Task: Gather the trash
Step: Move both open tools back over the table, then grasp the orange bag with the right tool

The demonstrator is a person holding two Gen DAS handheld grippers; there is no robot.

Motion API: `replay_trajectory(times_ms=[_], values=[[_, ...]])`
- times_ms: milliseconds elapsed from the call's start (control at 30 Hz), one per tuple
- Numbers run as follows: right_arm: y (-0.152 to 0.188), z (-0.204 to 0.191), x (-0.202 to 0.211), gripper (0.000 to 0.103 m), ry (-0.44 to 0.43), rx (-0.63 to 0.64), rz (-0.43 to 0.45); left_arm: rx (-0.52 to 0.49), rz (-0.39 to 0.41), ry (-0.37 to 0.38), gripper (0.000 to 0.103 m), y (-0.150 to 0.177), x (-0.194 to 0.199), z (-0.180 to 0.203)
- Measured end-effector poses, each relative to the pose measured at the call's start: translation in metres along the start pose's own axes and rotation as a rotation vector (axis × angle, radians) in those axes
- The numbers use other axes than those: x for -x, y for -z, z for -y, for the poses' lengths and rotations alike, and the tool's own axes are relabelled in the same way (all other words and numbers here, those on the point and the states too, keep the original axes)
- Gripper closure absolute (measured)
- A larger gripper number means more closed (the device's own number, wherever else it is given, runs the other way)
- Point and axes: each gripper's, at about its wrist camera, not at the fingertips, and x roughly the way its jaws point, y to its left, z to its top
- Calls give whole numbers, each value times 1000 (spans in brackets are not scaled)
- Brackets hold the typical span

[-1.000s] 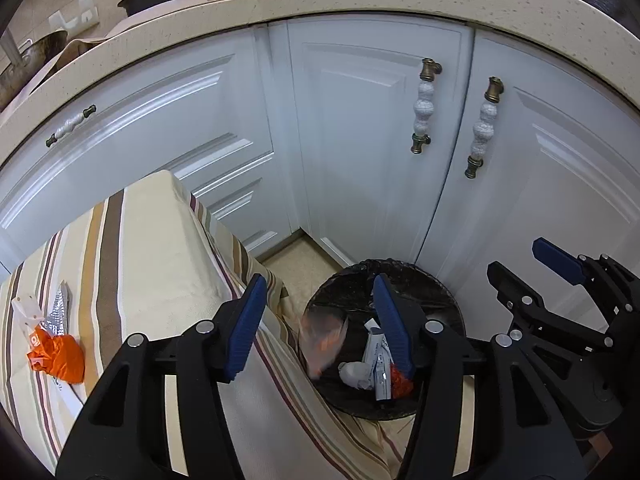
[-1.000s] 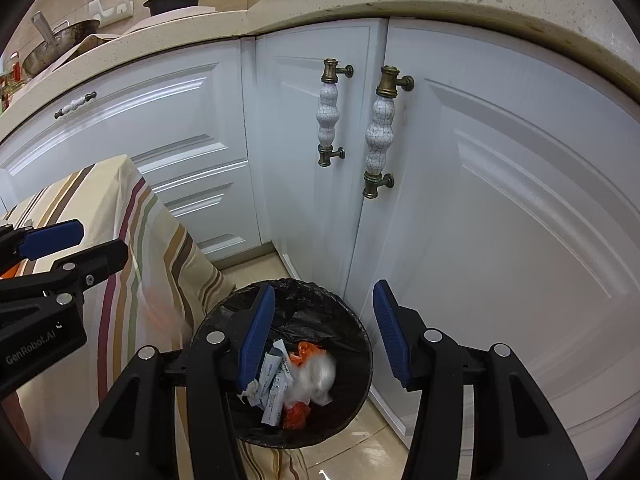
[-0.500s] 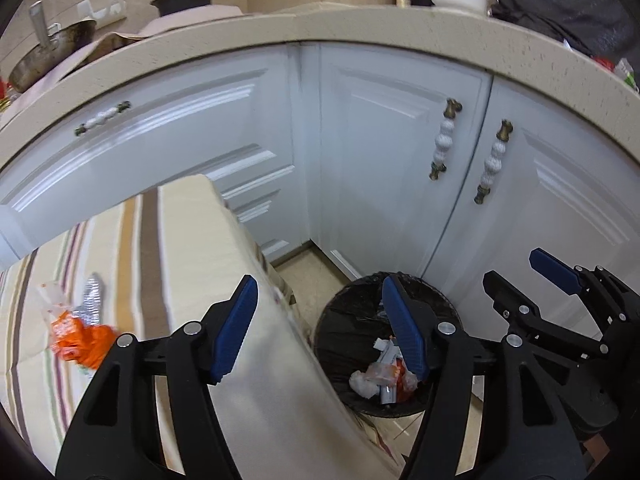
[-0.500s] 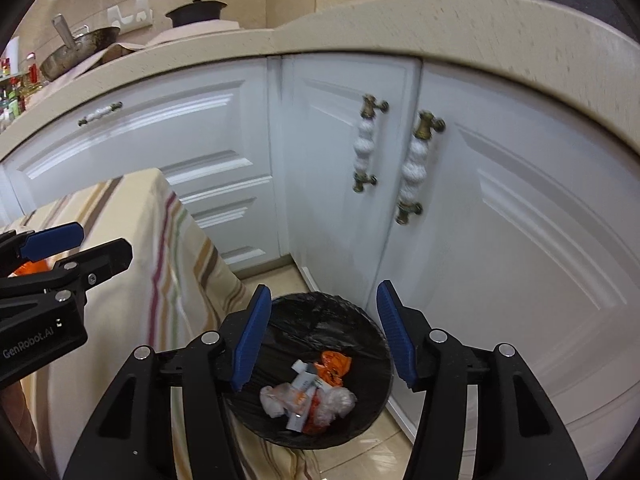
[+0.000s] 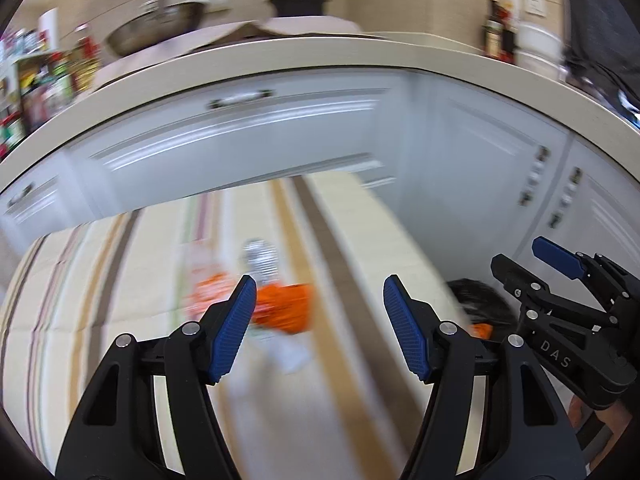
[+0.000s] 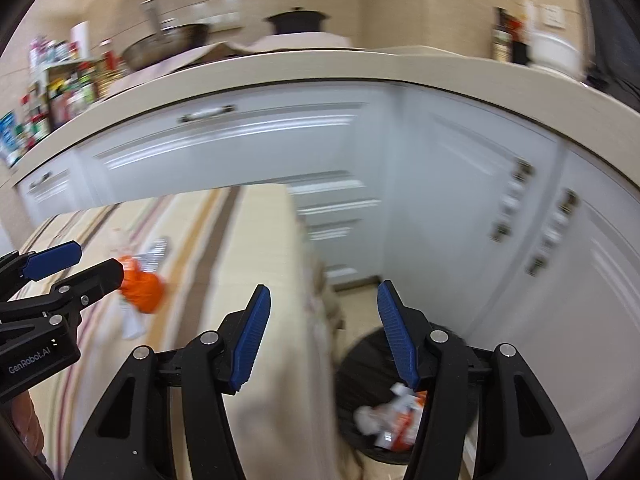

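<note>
An orange wrapper [image 5: 286,308] lies on the striped tablecloth [image 5: 120,280], with a silver foil piece [image 5: 262,258] and a whitish scrap [image 5: 294,354] beside it. My left gripper [image 5: 316,328] is open and empty, just short of the orange wrapper. My right gripper [image 6: 320,336] is open and empty, over the table's edge beside the black bin [image 6: 360,368], which holds several wrappers [image 6: 394,420]. The orange wrapper also shows in the right wrist view [image 6: 144,290], and the bin in the left wrist view [image 5: 476,300]. Both views are motion-blurred.
White cabinet doors and drawers [image 6: 240,152] stand behind the table under a beige counter [image 6: 280,72]. A wok [image 6: 168,42] and a black pot [image 6: 298,20] sit on the counter. My right gripper also shows at the right of the left wrist view [image 5: 560,280].
Both grippers have swung left and up, away from the bin and toward the table. The orange wrapper now sits between my left gripper's fingers in view. A wrapper has dropped into the bin.
</note>
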Motion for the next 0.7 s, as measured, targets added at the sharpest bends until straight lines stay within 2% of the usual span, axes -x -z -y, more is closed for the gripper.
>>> replay_trajectory(times_ms=[200,333,567,700], values=[[-9,-62,-15,45,-113,82,-24,78,-10,-106,39,15,11,-66],[-12,-94,-30,42,-165,120,-63,126,-21,-151,39,25,14,-101],[-10,-127,-52,33,-188,159,-124,198,-44,-189,39,39,12,-144],[-11,-137,-63,32,-184,168,-154,220,-52,-187,39,44,10,-155]])
